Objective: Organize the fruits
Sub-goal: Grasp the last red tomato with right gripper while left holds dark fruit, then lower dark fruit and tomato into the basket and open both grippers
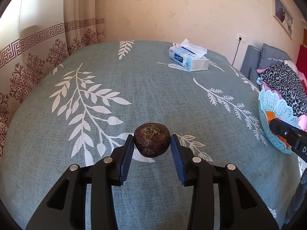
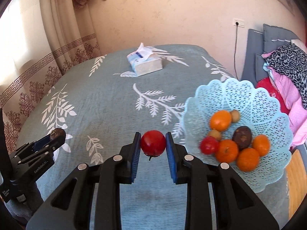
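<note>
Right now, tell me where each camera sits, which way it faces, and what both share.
Left wrist: rides the left gripper, angled down over the table; own fingers clamp a dark brown fruit, right gripper at the edge.
Right wrist: rides the right gripper clamping a red fruit, blue basket right, left gripper left.
Shared: tissue box, basket.

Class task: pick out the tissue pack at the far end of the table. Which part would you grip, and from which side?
Grip the tissue pack across its two long side faces, coming down from above. It lies flat, so those faces are parallel and exposed; keep off the loose tissue sticking out of the top.
</note>
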`<move>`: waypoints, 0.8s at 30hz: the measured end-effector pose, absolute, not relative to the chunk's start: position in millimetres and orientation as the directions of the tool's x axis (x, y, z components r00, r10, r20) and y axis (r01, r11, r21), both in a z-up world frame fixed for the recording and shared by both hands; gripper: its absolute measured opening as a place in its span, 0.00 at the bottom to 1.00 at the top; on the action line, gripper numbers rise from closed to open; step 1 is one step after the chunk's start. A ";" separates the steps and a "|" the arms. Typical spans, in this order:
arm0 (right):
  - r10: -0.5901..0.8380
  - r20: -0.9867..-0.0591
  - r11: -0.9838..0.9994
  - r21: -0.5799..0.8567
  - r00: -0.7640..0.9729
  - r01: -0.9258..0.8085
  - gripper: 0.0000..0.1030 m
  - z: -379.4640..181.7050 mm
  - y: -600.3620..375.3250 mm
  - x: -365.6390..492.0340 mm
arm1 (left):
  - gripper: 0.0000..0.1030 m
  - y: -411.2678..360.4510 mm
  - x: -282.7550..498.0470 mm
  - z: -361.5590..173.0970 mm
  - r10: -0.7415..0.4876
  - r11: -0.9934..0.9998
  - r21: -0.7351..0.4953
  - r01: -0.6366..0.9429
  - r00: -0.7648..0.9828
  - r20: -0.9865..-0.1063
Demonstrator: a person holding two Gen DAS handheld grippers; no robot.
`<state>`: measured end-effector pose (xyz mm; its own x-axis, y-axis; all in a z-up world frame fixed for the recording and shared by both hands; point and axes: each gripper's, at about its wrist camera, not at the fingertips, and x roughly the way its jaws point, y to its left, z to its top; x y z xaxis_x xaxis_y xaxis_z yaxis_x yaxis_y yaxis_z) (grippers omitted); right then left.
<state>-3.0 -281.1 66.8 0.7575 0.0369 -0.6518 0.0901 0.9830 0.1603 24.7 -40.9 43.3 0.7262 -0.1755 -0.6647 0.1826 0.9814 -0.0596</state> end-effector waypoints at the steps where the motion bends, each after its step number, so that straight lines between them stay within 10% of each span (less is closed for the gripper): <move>1: 0.024 -0.649 0.980 0.165 0.761 0.110 0.26 67.9 -290.6 -7.2 | 0.38 -44.8 23.4 44.8 -0.182 0.980 -0.060 0.191 0.724 -0.665; 12: -0.069 -0.665 0.949 0.187 0.744 0.255 0.26 57.4 -362.5 -33.5 | 0.39 -108.7 11.1 65.1 -0.274 0.943 -0.038 0.331 0.706 -0.653; 17: -0.087 -0.655 0.937 0.203 0.751 0.286 0.48 54.5 -379.4 -41.6 | 0.39 -141.2 8.7 72.5 -0.325 0.917 -0.042 0.397 0.681 -0.656; 24: -0.137 -0.635 0.916 0.212 0.760 0.342 0.48 53.2 -404.4 -59.9 | 0.39 -192.3 7.5 80.1 -0.400 0.867 -0.041 0.497 0.643 -0.653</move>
<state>-59.9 -404.4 53.2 0.7599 -0.1367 -0.6355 0.3417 0.9157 0.2117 7.5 -192.3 80.1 0.6433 -0.3997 -0.6530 0.4967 0.8669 -0.0413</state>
